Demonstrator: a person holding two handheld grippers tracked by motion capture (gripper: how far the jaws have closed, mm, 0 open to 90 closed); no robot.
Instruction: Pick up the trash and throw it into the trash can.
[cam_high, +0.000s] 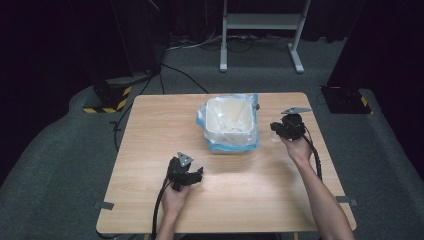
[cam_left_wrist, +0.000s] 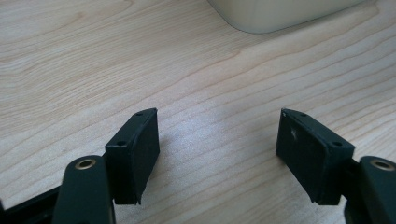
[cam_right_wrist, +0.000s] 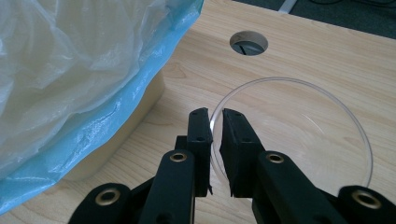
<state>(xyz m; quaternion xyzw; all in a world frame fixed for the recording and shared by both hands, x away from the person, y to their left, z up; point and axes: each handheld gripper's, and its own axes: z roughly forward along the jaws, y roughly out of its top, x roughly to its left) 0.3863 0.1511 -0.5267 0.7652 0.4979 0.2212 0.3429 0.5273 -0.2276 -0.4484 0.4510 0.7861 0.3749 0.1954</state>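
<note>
1. Up on the high view, the table (cam_high: 150, 150) has a bin (cam_high: 231, 125) lined with a pale bag with a blue edge, sitting toward the far middle. The right gripper (cam_high: 276, 128) is just right of the bin, and the left gripper (cam_high: 199, 174) hangs nearer the person, well apart from it. There's a faint clear dish (cam_high: 276, 137) by the right gripper, but it's so washed out from up there that its outline can hardly be made out.

2. Over on the left gripper view, the jaws stand wide apart with nothing between them, just bare wood grain below. A cream corner of the bin (cam_left_wrist: 280, 14) pokes in at the top edge, cut off by the frame.

3. Right gripper view is where it's at. The right gripper (cam_right_wrist: 215, 122) has its jaws closed onto the near rim of the clear dish (cam_right_wrist: 299, 135), which looks like a shallow round glass or plastic plate resting on the table just beside the bin (cam_right_wrist: 116, 121) and its bag (cam_right_wrist: 70, 60).
   - Handling guess: light, stiff, pretty slick, and maybe brittle, so a thin-rim pinch could slip or tilt. Gripping deeper on the rim seems safer.
   - Hard to tell: whether the dish's far edge is lifted or flat. Its bottom right is cut off, and the cable hole (cam_right_wrist: 249, 43) sits beyond it.
</note>
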